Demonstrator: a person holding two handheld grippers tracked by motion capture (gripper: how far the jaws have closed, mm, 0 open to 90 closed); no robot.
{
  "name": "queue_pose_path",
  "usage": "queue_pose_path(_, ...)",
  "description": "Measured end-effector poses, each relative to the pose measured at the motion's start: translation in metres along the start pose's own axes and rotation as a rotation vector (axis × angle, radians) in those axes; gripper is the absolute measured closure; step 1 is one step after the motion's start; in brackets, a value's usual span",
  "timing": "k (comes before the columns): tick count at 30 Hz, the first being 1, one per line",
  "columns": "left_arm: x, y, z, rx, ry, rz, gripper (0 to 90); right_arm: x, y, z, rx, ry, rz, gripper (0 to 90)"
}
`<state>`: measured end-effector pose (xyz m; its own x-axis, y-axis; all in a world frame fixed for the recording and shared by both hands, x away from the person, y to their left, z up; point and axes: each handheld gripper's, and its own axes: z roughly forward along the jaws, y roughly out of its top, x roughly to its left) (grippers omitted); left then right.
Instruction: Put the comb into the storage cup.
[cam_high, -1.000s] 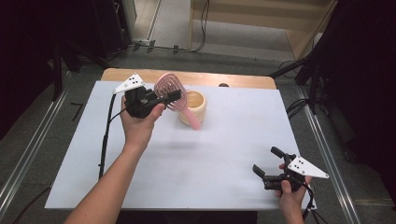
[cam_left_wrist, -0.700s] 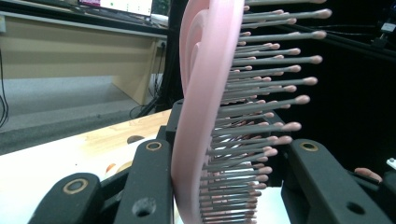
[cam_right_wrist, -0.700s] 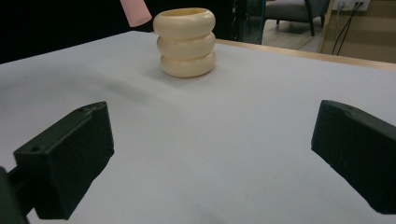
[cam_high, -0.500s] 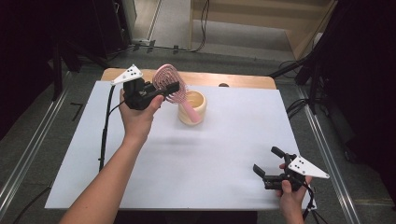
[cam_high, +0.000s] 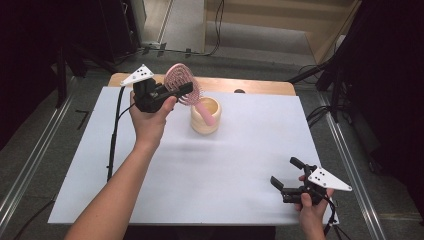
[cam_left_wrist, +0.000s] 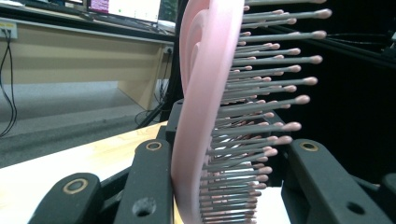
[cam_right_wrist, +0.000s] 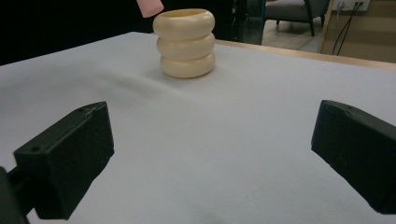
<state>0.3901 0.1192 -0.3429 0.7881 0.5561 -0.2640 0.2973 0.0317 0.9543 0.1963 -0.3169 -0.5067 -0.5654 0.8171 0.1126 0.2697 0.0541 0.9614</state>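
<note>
Pink hairbrush (cam_high: 186, 89), pinched by left tongs (cam_high: 176, 93), shows bristles close-up; right tongs (cam_high: 290, 176) spread.

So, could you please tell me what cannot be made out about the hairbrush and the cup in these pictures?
- Hairbrush handle tip: in the high view the cup wall hides whether it touches the bottom.
- Brush handle: cut off by the bottom edge in the left gripper view, behind the left gripper.
- Cup interior: hidden by its rim in the right gripper view.
</note>
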Motion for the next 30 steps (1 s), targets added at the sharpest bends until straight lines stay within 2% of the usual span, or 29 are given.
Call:
queue_pose_path(24, 0.011, 0.009, 0.009, -0.026, 0.042, 0.005, 64.9, 0.001, 0.000, 0.001, 0.006, 0.011, -0.009, 0.0)
queue_pose_path(30, 0.014, 0.011, 0.010, -0.053, 0.050, -0.002, 64.9, 0.003, 0.000, 0.003, 0.025, 0.020, -0.017, 0.0)
